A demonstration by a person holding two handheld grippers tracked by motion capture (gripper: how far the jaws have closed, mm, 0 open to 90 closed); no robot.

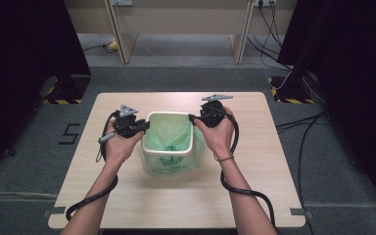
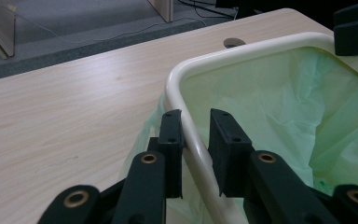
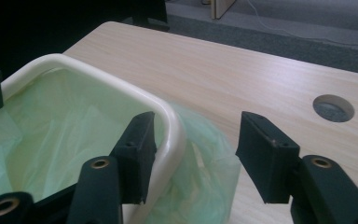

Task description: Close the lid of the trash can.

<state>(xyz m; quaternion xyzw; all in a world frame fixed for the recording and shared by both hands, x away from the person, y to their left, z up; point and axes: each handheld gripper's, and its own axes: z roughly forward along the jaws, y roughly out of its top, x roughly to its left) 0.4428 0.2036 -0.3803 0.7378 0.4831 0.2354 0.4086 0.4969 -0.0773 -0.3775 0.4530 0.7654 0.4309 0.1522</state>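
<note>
A cream bin lined with a pale green bag stands at the middle of the wooden table. My left gripper is at its left rim. In the left gripper view the gripper straddles the rim, one jaw outside against the bag's overhang and one inside, with a thin gap showing at the inner pad. My right gripper is at the right rim. Its jaws stand wide, one inside over the liner, the other outside beyond the rim and the bag's folded-over edge.
A round cable hole sits in the tabletop behind the bin. Gripper cables trail over the table's near edge. Black curtains and stands with hazard-striped bases flank the table, and desk legs stand on the grey floor behind.
</note>
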